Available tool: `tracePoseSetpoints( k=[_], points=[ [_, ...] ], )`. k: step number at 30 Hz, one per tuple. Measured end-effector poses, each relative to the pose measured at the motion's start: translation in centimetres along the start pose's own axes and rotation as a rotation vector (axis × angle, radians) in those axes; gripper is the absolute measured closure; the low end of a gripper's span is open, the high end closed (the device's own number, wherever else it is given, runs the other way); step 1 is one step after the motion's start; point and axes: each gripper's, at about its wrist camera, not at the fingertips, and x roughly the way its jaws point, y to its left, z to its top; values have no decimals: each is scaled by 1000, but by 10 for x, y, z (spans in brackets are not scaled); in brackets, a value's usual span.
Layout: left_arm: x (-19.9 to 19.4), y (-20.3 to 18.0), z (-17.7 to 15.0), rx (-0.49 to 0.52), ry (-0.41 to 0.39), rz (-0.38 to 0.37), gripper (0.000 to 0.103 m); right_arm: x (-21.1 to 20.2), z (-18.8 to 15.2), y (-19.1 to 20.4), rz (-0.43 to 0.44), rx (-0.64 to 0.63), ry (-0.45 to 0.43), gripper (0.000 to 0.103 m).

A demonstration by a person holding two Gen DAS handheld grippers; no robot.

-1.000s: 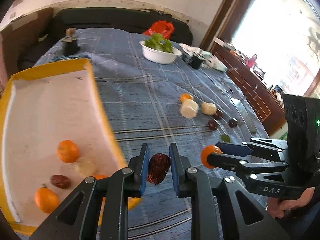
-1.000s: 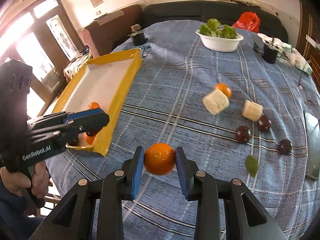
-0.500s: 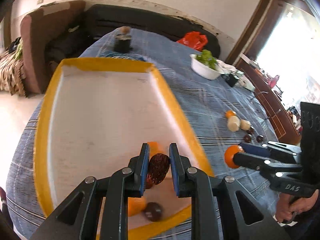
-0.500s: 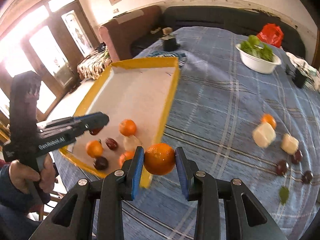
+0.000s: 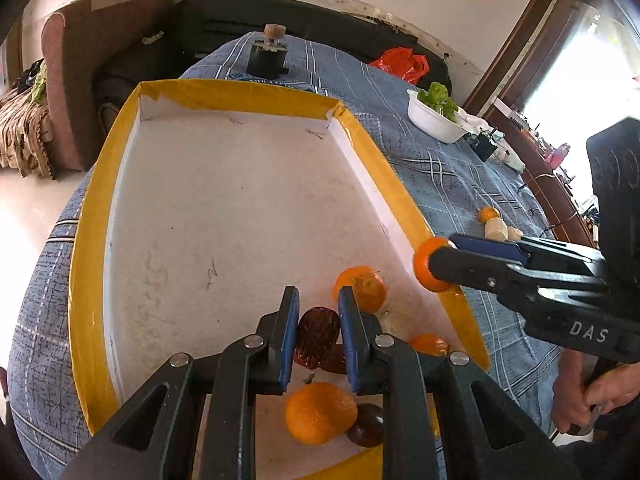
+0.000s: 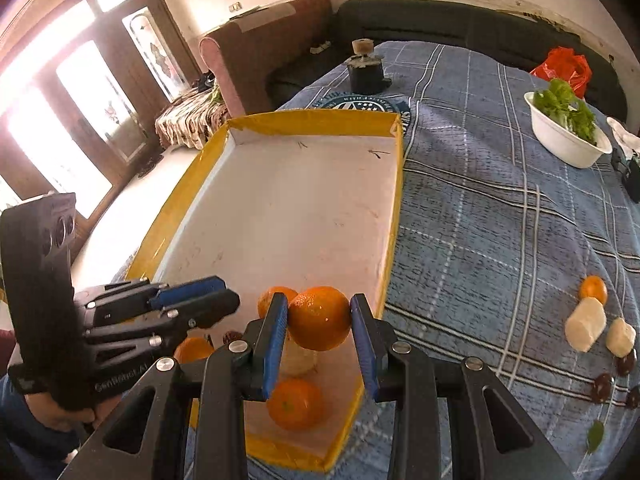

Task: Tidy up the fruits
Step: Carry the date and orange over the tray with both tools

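Fruits are split between a yellow-rimmed tray (image 5: 100,208) and the open blue plaid cloth (image 6: 500,232) covering the tabletop. In the tray's near end lie several oranges: one (image 5: 320,414) close to the near rim, another (image 5: 360,288) further in, and a third (image 5: 428,344) beside the right wall. A dark plum (image 5: 366,426) touches the nearest orange, and a pale fruit piece (image 6: 298,360) sits among them.

The left claw (image 5: 318,338) hangs over this cluster, its blue pads pressed shut on a reddish-brown date (image 5: 316,336). The right claw (image 6: 320,320) is closed on a whole orange (image 6: 320,318), carried above the tray's near right corner, just inside the right wall. Each claw is held by a hand: the left hand (image 6: 60,416) low at the near left edge, the right hand (image 5: 596,400) off the near right side.

Out on the cloth toward the right edge, well apart from the tray, remain a small orange (image 6: 593,289), two pale peeled chunks (image 6: 585,323) touching or nearly so, a few dark dates (image 6: 602,387) and a green leaf (image 6: 595,436). At the far side stand a white bowl of greens (image 6: 566,136), a dark jar with a cork top (image 6: 363,66) beyond the tray's far wall, and a red bag (image 6: 564,64) at the far edge.
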Motion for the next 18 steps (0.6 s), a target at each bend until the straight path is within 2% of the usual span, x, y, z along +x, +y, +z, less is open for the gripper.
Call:
tracePoseSetpoints(
  k=[18],
  points=[
    [14, -5, 3, 49, 21, -8, 83, 31, 8, -2, -39, -9, 45, 66]
  ],
)
